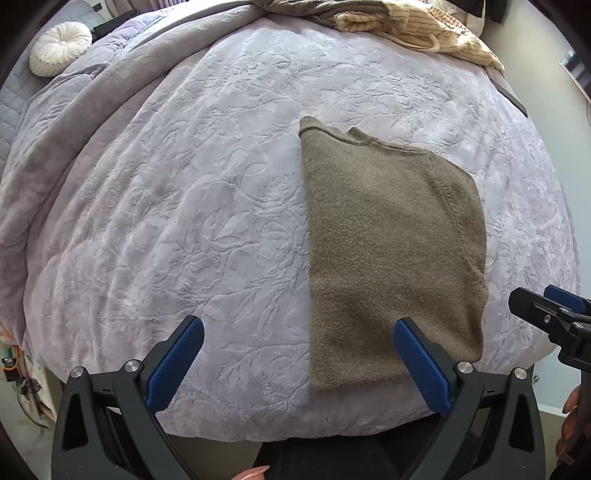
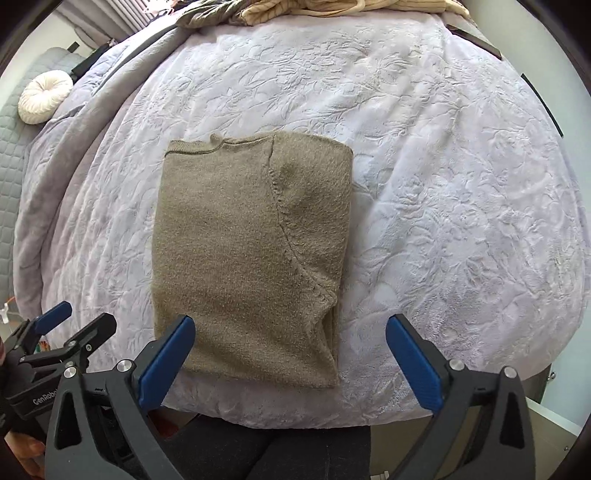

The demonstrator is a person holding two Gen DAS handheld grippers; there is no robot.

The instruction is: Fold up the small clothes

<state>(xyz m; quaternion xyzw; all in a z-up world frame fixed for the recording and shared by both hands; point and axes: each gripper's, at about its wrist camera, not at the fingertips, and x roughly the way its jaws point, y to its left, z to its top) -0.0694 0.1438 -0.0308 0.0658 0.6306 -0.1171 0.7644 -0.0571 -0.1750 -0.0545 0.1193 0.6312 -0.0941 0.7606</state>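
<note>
A brown knitted sweater (image 1: 391, 251) lies folded into a tall rectangle on the lilac bedspread (image 1: 184, 203), its neck edge at the far end. My left gripper (image 1: 299, 332) hovers open above its near left corner, with nothing between the blue pads. In the right wrist view the same sweater (image 2: 243, 251) lies flat, sleeve seam on top. My right gripper (image 2: 290, 332) is open over the sweater's near right corner, holding nothing. Each gripper shows at the edge of the other's view: the right gripper (image 1: 550, 306), the left gripper (image 2: 70, 321).
A heap of unfolded clothes, cream striped (image 1: 424, 26) and brown, lies at the bed's far end. A round white cushion (image 1: 61, 48) sits far left on a grey quilt. The bed's near edge is just under the grippers; a person's dark trousers (image 2: 295, 450) show below.
</note>
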